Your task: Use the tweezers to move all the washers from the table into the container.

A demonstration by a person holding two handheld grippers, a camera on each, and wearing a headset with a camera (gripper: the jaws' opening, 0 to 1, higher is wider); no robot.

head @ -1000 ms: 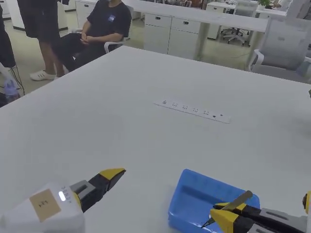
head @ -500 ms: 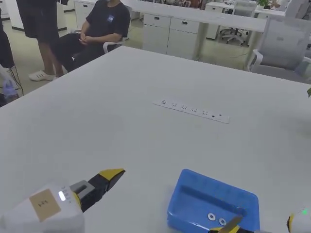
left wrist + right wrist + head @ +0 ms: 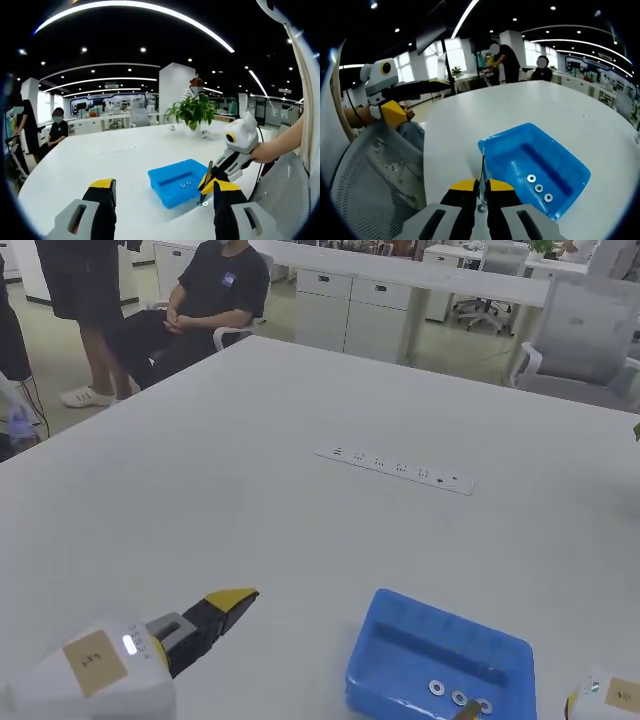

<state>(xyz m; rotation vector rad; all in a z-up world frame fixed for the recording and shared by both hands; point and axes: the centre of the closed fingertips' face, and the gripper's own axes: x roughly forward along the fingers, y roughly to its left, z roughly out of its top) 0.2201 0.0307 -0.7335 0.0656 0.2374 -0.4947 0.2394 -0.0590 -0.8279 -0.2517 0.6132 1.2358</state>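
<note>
The blue container [image 3: 400, 640] stands near the table's front edge, with three washers [image 3: 459, 697] in a row along its near side. Those washers [image 3: 539, 188] also show in the right gripper view. My right gripper [image 3: 482, 186] is shut on the thin tweezers [image 3: 482, 167], whose tips point down just outside the container's [image 3: 510, 145] near rim. One loose washer [image 3: 481, 207] lies on the table under the tweezers. My left gripper [image 3: 165, 192] hangs open and empty left of the container [image 3: 170, 177], and its yellow tip [image 3: 228, 602] is in the head view.
A white power strip [image 3: 395, 468] lies mid-table. One person sits and another stands [image 3: 200, 300] beyond the far left corner. A potted plant [image 3: 192, 111] stands on the table's far side. A mesh chair [image 3: 375, 185] is close beside my right gripper.
My right gripper has drawn back with the tweezers, from over the container toward the bottom right edge of the head view. Three washers now lie uncovered in the container. The left gripper stayed put.
</note>
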